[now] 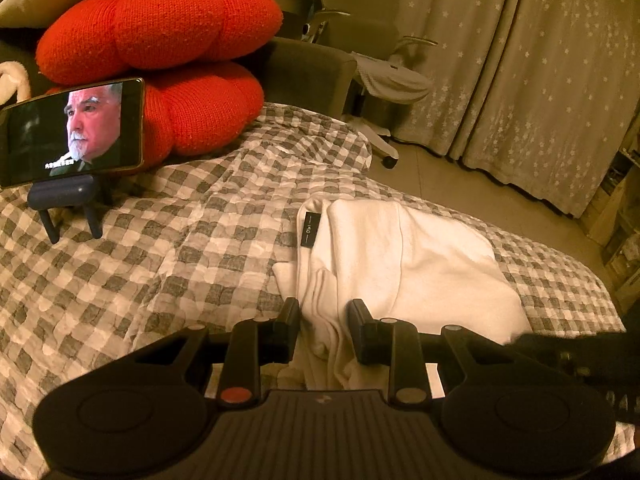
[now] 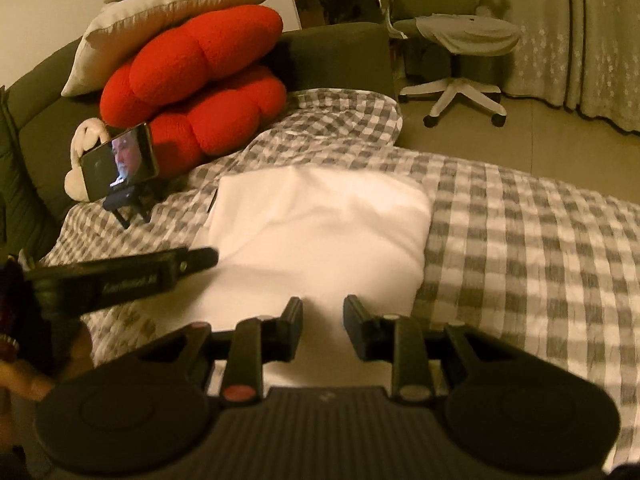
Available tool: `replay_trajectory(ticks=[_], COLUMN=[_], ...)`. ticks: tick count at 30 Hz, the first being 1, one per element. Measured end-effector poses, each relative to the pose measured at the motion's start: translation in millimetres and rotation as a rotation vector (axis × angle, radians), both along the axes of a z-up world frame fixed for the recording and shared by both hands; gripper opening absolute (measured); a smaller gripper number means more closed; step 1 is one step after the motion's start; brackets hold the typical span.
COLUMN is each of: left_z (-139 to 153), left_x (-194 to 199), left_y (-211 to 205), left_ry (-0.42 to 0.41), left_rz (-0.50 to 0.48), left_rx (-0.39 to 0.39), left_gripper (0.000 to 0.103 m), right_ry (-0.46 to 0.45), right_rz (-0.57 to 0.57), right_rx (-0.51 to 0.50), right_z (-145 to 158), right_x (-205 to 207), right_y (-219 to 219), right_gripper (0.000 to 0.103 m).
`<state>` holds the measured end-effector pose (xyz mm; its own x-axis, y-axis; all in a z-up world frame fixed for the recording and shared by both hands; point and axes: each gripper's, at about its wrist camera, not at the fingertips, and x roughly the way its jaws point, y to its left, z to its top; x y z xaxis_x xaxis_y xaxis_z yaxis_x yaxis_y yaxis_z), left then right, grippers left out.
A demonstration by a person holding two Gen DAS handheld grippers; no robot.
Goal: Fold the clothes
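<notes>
The left claw (image 1: 323, 330) stands spread, its two fingers apart with a bunched edge of the white garment (image 1: 400, 264) lying in the gap between them; nothing is pinched, and whether the fingers touch the cloth cannot be told. Just ahead of it the garment lies folded on the bed's checked quilt (image 1: 168, 264), a small black label (image 1: 309, 229) showing at its far left edge. Further ahead and to the left of this claw a phone (image 1: 72, 132) sits on a small dark stand (image 1: 66, 198) (its screen is lit), backed by a red knitted cushion (image 1: 160, 24).

The right claw (image 2: 323, 326) is likewise spread and grips nothing, its fingers low over the near edge of the white garment (image 2: 320, 224), which stretches away directly ahead as a smooth, roughly rectangular shape. To its left the left claw's dark body (image 2: 120, 278) reaches in over the garment's left edge. To its right only the checked quilt (image 2: 520, 248) shows. Far ahead and rightward, beyond the bed, an office chair (image 2: 464, 60) stands on the floor before a star-patterned curtain (image 2: 580, 32).
</notes>
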<state>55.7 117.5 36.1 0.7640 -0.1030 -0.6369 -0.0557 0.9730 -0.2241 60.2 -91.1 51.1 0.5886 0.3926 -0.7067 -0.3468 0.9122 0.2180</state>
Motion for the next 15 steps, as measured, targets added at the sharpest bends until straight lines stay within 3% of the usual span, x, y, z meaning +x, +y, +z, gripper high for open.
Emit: replay_trajectory(ticks=[9, 15], left_z=[-1.1, -1.0], left_x=[-1.5, -2.2], left_y=[0.0, -1.0], left_ry=[-0.004, -0.004], left_rz=[-0.001, 0.003], left_rx=[0.003, 0.006], left_gripper=[0.027, 0.027], right_ry=[-0.002, 0.032], right_rz=[0.012, 0.006], right_rx=[-0.026, 0.013], right_z=[-8.3, -7.1], right_x=[-12.7, -18.4], right_y=[1.3, -11.4], right_gripper=[0.026, 0.025])
